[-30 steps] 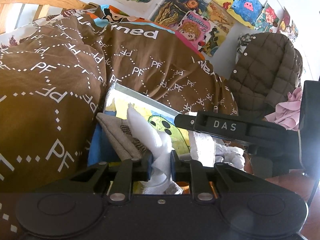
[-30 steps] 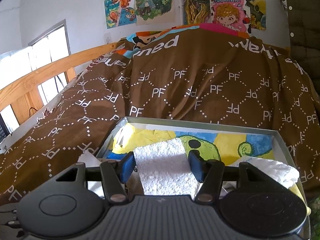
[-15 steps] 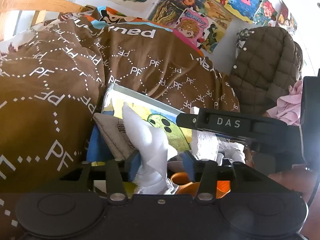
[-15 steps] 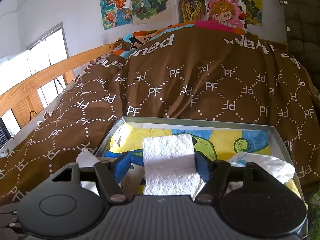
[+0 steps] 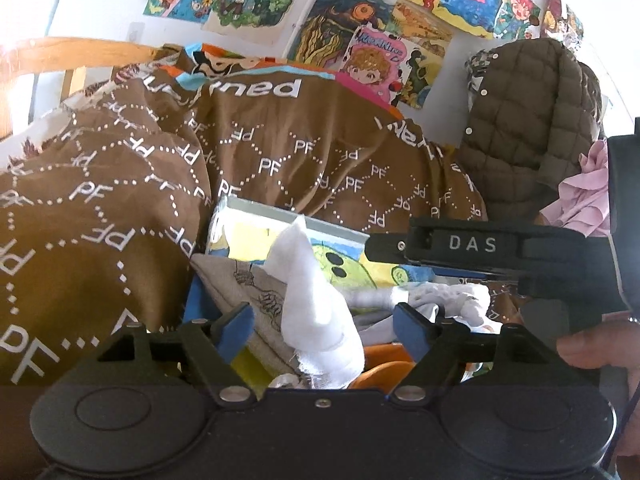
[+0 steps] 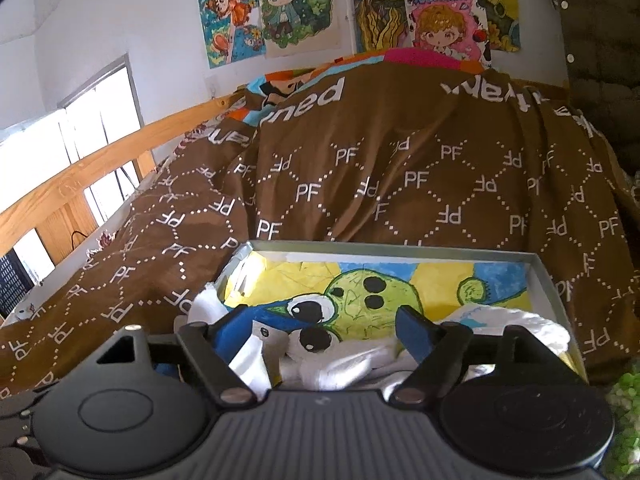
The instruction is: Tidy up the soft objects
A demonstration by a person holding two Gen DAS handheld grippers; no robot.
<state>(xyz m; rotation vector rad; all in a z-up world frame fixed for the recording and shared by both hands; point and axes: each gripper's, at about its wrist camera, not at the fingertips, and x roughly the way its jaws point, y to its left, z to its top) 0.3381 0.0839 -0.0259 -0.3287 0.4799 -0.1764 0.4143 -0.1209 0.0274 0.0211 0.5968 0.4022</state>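
Your left gripper (image 5: 324,326) has its blue pads spread wide w/ nothing pinched; the white cloth (image 5: 316,300) stands loose between them, touching neither pad as far as you can see. Its long axis runs roughly upright, bottom bunched near the gripper body, tip pointing up and a bit left, toward the far wall of the tray (image 5: 288,214). Just left of it, a beige printed cloth (image 5: 240,284) lies tilted, partly behind the left pad. Something orange (image 5: 384,364) shows low, right of the white cloth; can't tell what it is. The tray sits on the brown PF blanket (image 5: 100,208), and your right gripper (image 6: 324,332) crosses the left cam's view from the right, above more white fabric. From the right wrist cam, that gripper is also wide open, holding nothing, w/ crumpled white towels (image 6: 348,364) lying flat in the tray's near end below the pads. This view shows the tray's painted bottom, a green cartoon creature on yellow and blue, plus the full rim (image 6: 400,250); the left cam hides most of that. The upright cloth shows only as a white bit at the tray's left edge here. Only the left cam shows the quilted jacket (image 5: 528,128) and pink fabric (image 5: 584,200) on the right.
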